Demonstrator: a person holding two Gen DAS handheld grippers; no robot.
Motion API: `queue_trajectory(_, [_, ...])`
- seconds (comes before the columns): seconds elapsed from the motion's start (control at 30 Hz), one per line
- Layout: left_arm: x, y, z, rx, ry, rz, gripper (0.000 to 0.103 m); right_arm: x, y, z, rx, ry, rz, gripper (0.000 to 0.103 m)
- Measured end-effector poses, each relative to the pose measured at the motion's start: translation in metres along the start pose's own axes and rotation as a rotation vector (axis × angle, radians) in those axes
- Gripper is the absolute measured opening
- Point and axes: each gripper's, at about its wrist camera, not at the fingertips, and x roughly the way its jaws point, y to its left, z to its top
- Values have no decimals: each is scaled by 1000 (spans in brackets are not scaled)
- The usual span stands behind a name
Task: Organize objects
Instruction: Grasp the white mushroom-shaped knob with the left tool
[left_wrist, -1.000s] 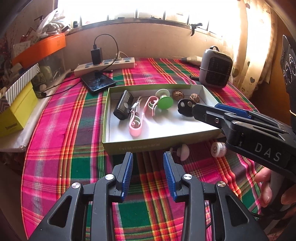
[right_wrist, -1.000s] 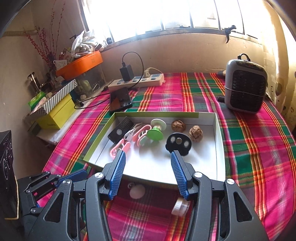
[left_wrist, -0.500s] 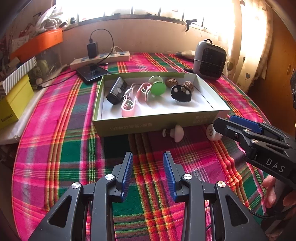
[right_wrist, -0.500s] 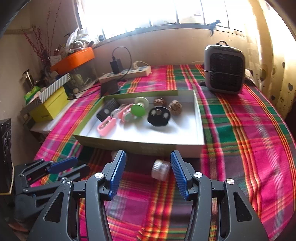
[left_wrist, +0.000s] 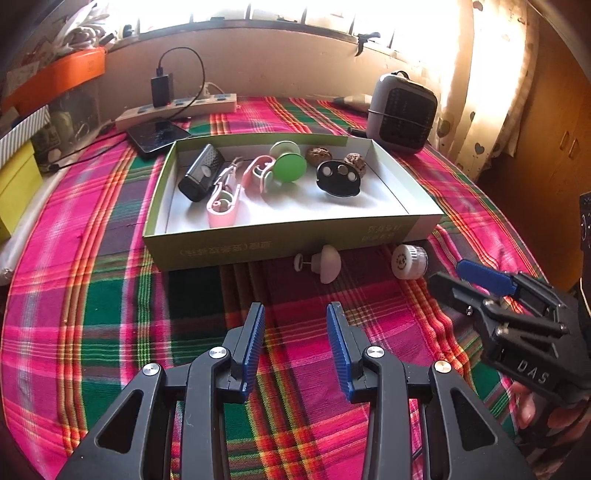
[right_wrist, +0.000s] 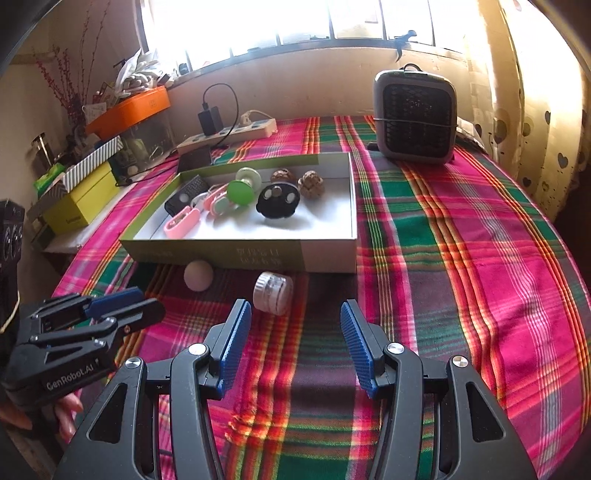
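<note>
Left claw (left_wrist: 295, 334): jaws opening, nothing between them
Right claw (left_wrist: 463, 278): beside small white jar (left_wrist: 409, 261) (not touching)
Tray (left_wrist: 258, 249): on plaid tabletop (left_wrist: 92, 295)
White knob (left_wrist: 325, 263): just before tray

The print on the near wall of the green box (left_wrist: 280, 247) is too blurred to read. Behind the pink clip (left_wrist: 221, 206) a smaller clip is half covered. The far walnut (left_wrist: 356, 162) sits partly behind the black disc (left_wrist: 338, 179). The window glare washes out everything outside.
</note>
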Motion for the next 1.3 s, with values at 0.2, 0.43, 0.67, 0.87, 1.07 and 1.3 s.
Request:
queue_trajectory(0.2, [9, -9, 7, 12, 8, -19, 36, 2, 2, -2, -7, 16, -2, 52])
queue_trajectory(0.43, [15, -16, 16, 14, 8, -18, 36, 5, 5, -2, -29, 37, 2, 52])
queue_trajectory(0.67, [24, -21, 20, 19, 23, -2, 36, 8, 4, -3, -29, 52, 9, 52])
queue_trajectory(0.87, [30, -22, 24, 6, 34, 22, 36, 10, 6, -3, -35, 63, 22, 52])
queue_trajectory(1.07, [30, -17, 25, -30, 30, 6, 34, 13, 6, -2, -39, 73, 32, 52])
queue_trajectory(1.3, [28, -6, 24, -75, 21, -36, 29, 16, 8, 0, -47, 81, 28, 52])
